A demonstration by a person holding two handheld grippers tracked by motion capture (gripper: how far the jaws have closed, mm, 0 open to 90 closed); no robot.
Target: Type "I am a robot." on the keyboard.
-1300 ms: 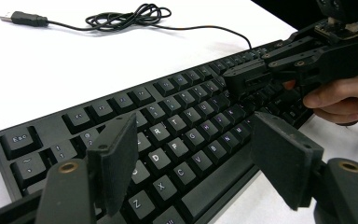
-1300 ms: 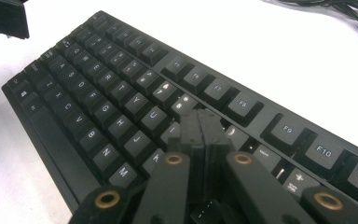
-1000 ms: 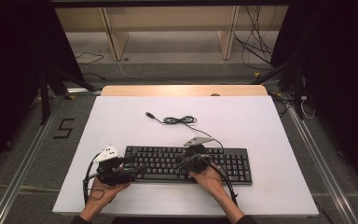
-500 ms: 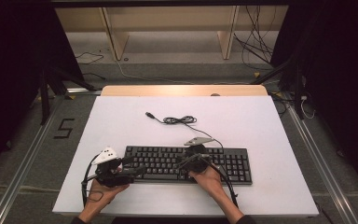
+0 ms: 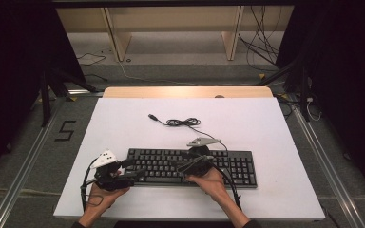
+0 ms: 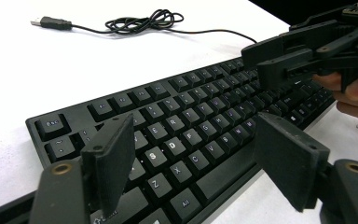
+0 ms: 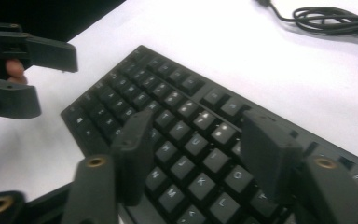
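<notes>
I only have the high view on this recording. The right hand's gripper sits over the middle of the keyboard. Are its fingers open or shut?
Observer: Open. On the right gripper the fingers have just been opening, with nothing gripped, above the keyboard.
Operator: And the left one?
Observer: The left gripper is open too and holds nothing.
Operator: Which keys is it over?
Observer: The S, D, Z and C keys show between its fingers.

Black keyboard (image 5: 192,166), flat, table's near side, cable (image 5: 183,122) coiled behind
</notes>
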